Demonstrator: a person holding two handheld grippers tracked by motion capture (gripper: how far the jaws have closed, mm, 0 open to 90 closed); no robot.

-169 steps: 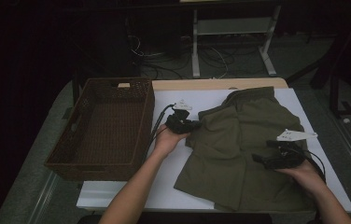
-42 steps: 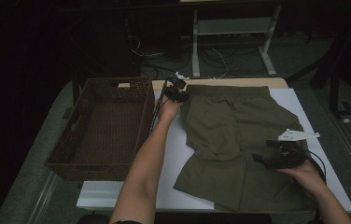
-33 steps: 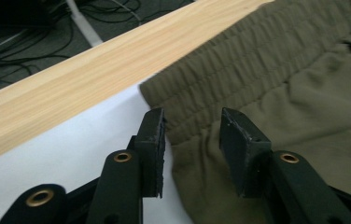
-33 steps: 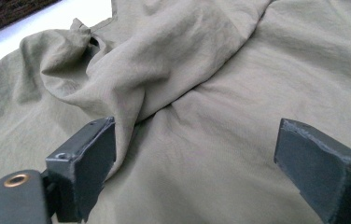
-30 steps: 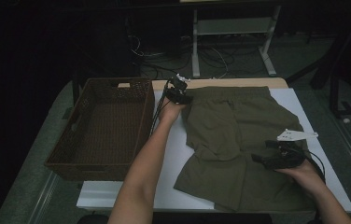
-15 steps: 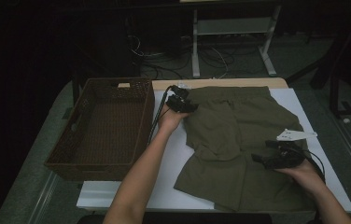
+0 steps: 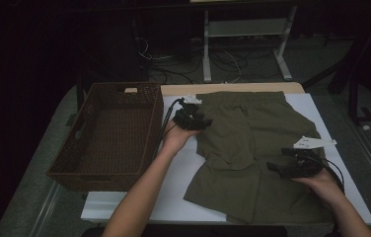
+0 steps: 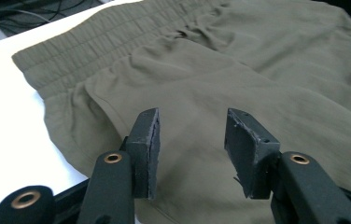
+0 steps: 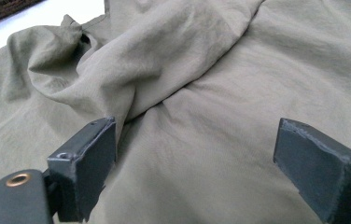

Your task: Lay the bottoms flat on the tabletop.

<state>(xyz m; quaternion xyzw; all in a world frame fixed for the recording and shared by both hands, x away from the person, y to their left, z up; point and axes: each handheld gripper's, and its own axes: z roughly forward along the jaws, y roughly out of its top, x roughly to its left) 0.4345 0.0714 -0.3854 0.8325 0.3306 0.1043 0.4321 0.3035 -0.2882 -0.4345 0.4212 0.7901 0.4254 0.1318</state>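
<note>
— Shorts (image 7: 252,148), olive green: where do we find them, and why there?

— We see them spread on the white table top (image 7: 183,173), waistband at the far edge, legs toward the person. One leg panel is folded over near the middle. We judge that flat placement keeps every edge reachable from above.

— And the left gripper (image 7: 196,120)?

— It sits above the shorts' left edge, just below the waistband (image 8: 117,42). In the left gripper view its jaws are parted with nothing between them, the cloth lying below. We read this as released, poised near a side edge.

— The right gripper (image 7: 292,167)?

— Over the near right leg, jaws spread wide above creased fabric (image 9: 155,70), gripping nothing.

— Why the wicker basket (image 7: 99,168) beside the table top?

— It stands just left of the shorts; we judge it a likely destination once the garment is folded.
</note>
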